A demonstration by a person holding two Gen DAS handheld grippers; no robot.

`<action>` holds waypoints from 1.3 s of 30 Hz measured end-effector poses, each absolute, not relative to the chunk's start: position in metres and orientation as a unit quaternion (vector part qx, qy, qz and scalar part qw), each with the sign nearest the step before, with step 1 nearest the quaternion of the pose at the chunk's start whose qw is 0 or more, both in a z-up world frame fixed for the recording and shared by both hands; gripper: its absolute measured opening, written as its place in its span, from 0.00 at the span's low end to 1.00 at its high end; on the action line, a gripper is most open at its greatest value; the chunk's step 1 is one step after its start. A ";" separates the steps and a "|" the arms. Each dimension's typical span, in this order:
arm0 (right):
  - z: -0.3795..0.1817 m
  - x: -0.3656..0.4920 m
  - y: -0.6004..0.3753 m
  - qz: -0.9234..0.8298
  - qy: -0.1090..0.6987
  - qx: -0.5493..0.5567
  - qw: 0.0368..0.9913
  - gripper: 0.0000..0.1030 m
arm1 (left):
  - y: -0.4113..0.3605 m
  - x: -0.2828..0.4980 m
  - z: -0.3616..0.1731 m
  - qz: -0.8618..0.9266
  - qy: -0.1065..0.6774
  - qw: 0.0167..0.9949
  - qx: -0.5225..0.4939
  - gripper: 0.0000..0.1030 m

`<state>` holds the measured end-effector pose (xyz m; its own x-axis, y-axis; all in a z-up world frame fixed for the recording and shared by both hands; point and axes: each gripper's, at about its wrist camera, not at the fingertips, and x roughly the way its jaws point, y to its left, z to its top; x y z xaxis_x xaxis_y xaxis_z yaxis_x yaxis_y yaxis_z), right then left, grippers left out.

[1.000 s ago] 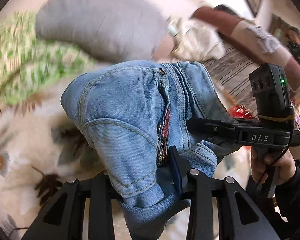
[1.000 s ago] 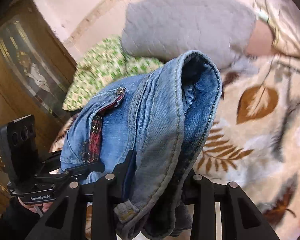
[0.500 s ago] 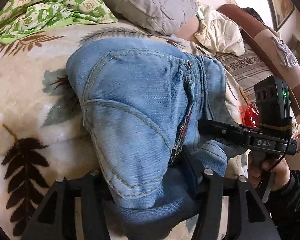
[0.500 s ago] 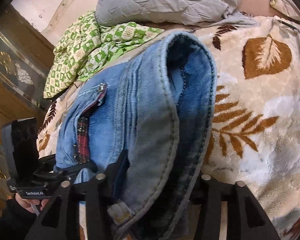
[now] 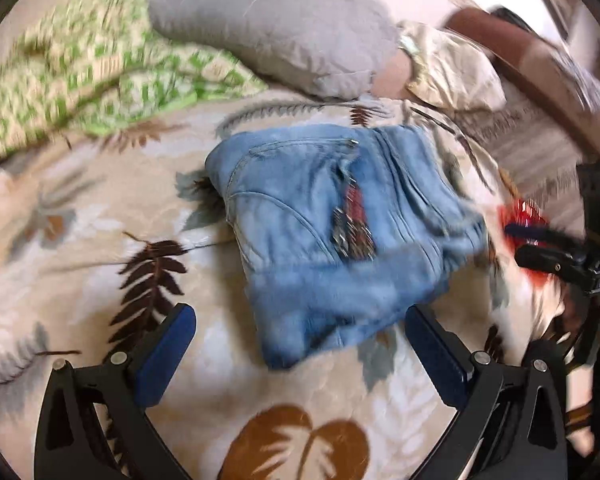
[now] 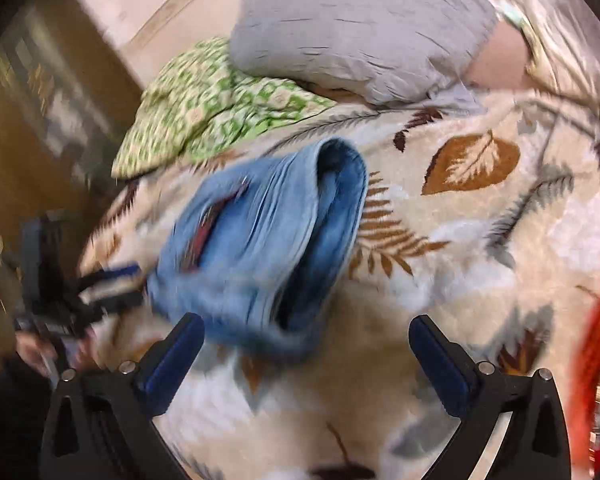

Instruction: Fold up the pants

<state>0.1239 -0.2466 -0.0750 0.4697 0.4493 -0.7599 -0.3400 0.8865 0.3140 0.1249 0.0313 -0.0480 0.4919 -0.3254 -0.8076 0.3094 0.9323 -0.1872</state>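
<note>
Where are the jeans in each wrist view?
Left wrist: jeans at centre, folded on the blanket, past the open fingers.
Right wrist: jeans left of centre, fold opening facing the camera.
Shared landmark: grey pillow at top in both views.

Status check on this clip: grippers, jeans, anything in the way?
Left gripper and right gripper open, jaws just spread wide, nothing between them. Jeans folded, lying free on the blanket. Pillow and green cloth behind, clear of the jeans.
</note>
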 end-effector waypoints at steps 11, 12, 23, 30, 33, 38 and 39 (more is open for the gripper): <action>-0.093 0.085 -0.232 0.226 0.436 -0.010 0.871 0.99 | 0.003 0.088 -0.071 -0.188 0.452 0.872 -0.025 1.00; -0.094 0.086 -0.229 0.225 0.433 -0.013 0.873 0.99 | 0.001 0.088 -0.074 -0.188 0.452 0.872 -0.028 1.00; -0.116 0.110 -0.205 0.248 0.433 -0.042 0.866 0.49 | -0.004 0.107 -0.100 -0.140 0.472 0.870 -0.037 0.42; -0.116 0.117 -0.190 0.255 0.417 -0.071 0.870 0.48 | 0.007 0.112 -0.102 -0.152 0.464 0.869 -0.081 0.42; -0.118 0.117 -0.184 0.258 0.415 -0.088 0.868 0.41 | 0.004 0.114 -0.103 -0.145 0.466 0.870 -0.074 0.36; -0.120 0.117 -0.188 0.255 0.415 -0.084 0.869 0.32 | 0.014 0.118 -0.105 -0.138 0.471 0.867 -0.087 0.17; -0.120 0.116 -0.189 0.255 0.414 -0.084 0.870 0.31 | 0.018 0.119 -0.106 -0.140 0.473 0.864 -0.100 0.16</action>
